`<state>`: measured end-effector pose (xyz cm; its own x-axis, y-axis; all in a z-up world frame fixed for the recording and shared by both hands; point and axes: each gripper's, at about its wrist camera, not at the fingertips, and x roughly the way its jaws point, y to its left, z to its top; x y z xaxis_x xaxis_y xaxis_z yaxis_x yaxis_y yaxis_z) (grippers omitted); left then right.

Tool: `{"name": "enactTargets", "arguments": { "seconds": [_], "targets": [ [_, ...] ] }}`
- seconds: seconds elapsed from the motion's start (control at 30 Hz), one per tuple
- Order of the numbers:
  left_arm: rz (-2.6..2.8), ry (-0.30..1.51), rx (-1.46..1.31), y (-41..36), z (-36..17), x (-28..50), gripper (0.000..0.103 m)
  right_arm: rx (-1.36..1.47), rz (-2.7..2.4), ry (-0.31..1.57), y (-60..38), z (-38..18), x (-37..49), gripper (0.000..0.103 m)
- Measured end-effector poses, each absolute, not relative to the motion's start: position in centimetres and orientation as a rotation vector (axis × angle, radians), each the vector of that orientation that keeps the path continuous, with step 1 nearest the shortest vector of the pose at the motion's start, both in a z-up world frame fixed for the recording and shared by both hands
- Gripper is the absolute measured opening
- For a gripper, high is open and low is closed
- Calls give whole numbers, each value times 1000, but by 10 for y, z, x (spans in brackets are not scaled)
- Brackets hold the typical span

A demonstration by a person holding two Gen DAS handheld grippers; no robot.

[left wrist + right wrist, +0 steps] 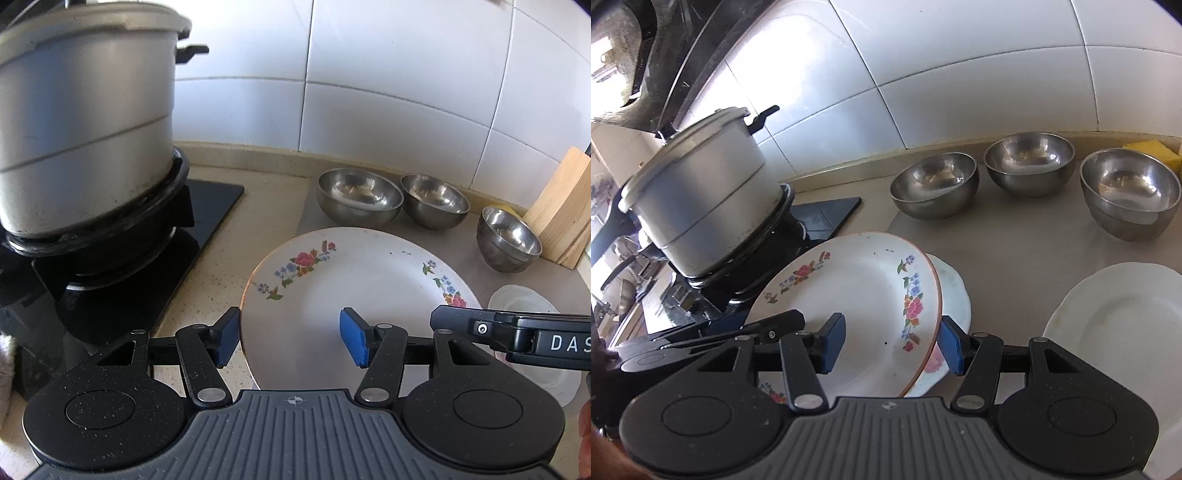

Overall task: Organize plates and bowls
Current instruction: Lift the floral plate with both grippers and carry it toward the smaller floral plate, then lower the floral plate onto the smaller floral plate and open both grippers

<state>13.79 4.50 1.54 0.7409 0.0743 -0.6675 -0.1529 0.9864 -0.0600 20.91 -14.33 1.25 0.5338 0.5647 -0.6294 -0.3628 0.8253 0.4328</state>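
A white floral plate [351,280] [857,291] hangs tilted above the counter, held from both sides. My left gripper [291,339] is shut on its left rim, one pad outside the edge and one over the plate's face. My right gripper [892,345] is shut on the opposite rim in the same way. A second floral plate [955,295] with a scalloped edge lies partly under the held one. Three steel bowls [934,190] [1028,168] [1130,192] stand in a row along the tiled wall.
A large lidded aluminium pot [85,122] sits on the black gas stove [214,206] to the left, close to the plate. A plain white plate [1115,332] lies on the counter at the right. A wooden knife block [561,206] and a yellow sponge [1156,153] stand at the far right.
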Motion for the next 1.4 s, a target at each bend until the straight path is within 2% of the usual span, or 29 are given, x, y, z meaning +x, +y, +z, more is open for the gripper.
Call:
{"name": "enactTargets", "arguments": {
  "seconds": [1.23,1.37,1.4],
  "targets": [
    [35,828,-117,70,-26,192,60,116,398,892,-98,-16,238,32],
    [29,828,-109,69,-27,192,58,100,399,887,-98,-16,236,32],
    [31,827,-104,69,-27,192,54,99,395,887,-98,-16,236,32]
  ]
}}
